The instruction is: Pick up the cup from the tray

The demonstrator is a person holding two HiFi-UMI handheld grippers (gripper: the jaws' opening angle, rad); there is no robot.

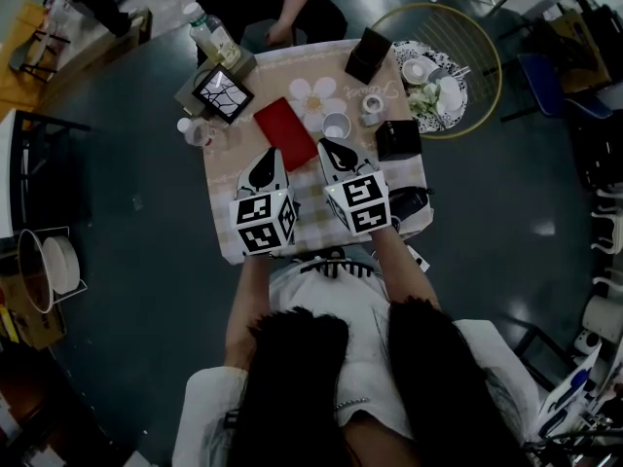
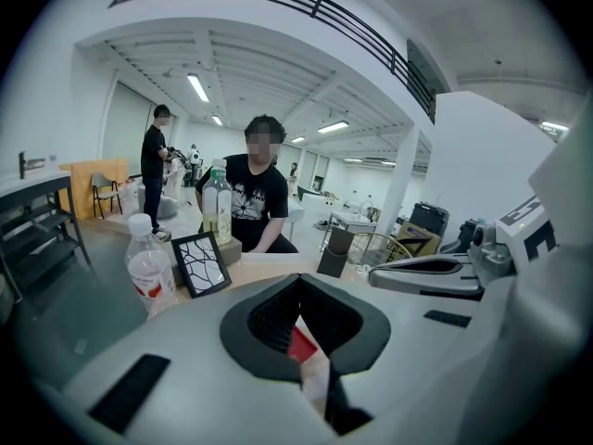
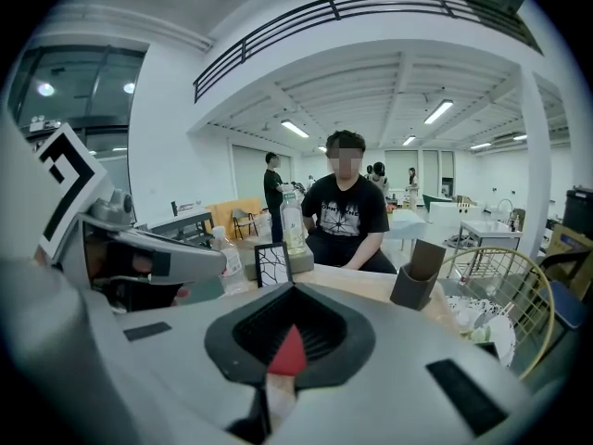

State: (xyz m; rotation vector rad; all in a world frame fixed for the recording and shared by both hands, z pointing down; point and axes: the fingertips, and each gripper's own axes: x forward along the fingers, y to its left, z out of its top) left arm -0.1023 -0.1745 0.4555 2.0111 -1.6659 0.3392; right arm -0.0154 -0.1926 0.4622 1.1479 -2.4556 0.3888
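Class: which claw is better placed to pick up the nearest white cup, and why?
Right. The right claw sits just short of the cup, in line with it; the left claw faces the red pad. Both are shut, so it must open first.

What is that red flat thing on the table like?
The red slab is a thin, plain rectangle with a smooth, matte look. It lies flat on the checked tablecloth, turned at a slant, between the picture frame and a white cup. Nothing lies on top of it.
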